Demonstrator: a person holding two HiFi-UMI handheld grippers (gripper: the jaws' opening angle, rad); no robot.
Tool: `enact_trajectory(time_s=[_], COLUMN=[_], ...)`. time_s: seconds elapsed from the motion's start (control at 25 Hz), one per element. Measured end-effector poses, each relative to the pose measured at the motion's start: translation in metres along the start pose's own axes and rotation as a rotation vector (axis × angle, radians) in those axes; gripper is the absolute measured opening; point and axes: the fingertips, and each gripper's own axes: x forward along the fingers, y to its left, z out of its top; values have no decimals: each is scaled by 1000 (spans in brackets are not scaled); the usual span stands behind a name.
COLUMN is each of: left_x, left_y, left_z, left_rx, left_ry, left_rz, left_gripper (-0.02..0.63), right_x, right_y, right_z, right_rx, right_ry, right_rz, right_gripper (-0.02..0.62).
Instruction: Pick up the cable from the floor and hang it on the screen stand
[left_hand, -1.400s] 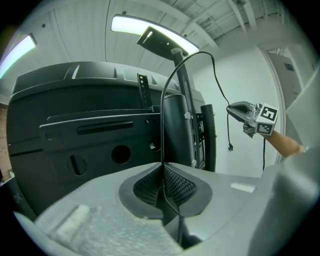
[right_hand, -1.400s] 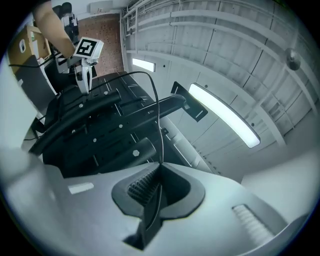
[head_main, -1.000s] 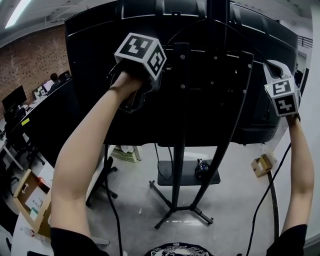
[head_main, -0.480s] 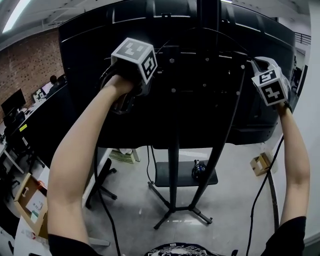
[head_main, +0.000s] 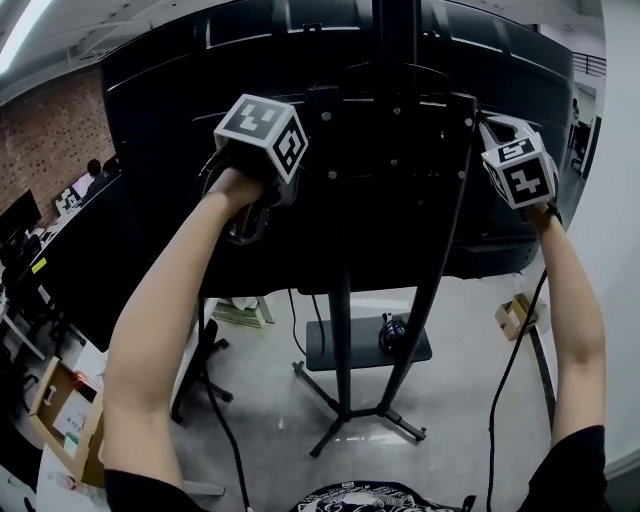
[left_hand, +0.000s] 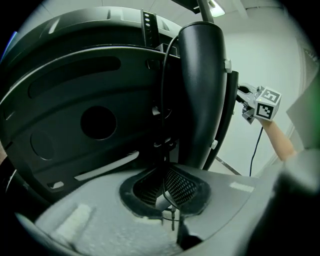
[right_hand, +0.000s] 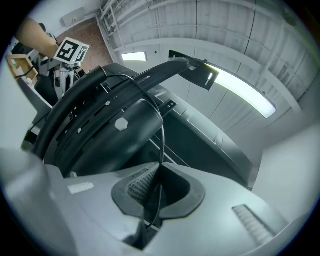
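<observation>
A thin black cable (left_hand: 163, 95) runs up from my left gripper (left_hand: 168, 175), whose jaws are shut on it, and climbs beside the screen stand's black post (left_hand: 202, 90). In the right gripper view the cable (right_hand: 162, 135) arcs over the stand's bracket (right_hand: 115, 125) and comes down into my right gripper (right_hand: 156, 186), which is also shut on it. In the head view both marker cubes, left (head_main: 262, 135) and right (head_main: 520, 170), are held high against the back of the big screen (head_main: 160, 150). Slack cable (head_main: 503, 385) hangs from the right gripper to the floor.
The stand's post (head_main: 340, 330) goes down to splayed legs (head_main: 395, 420) and a small shelf (head_main: 340, 352) with a dark object on it. Cardboard boxes sit at the lower left (head_main: 55, 400) and right (head_main: 515, 315). Desks and monitors stand by the brick wall at left.
The right gripper has moved up and in toward the stand with the cable. The left gripper sits a little lower against the screen's back. Both grips are unchanged.
</observation>
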Motion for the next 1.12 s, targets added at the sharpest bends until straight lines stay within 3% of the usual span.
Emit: enact_trajectory(time_s=[0.44,0.6,0.84,1.0,1.12], left_x=[5,4,-3,-1,1], left_y=[-14,-16,-22,-22,-27], left_z=[3,6,5,-4,-14], left_rx=[33,90,160,146,140], left_ry=[-174,-264,-424,-469,-480], left_rz=[-5,41,110,111,83], left_gripper=[20,25,48,95,95], right_x=[-2,-7,-28,-43,-57], right_y=[29,27,34,42,52], right_z=[-15,-14,-11,-11,-14], right_rx=[90,70,92,86,97], right_ry=[-31,-41,-62,-64,-62], right_rz=[-6,-72,-103,-104,-97], right_gripper=[17,36,55,55,52])
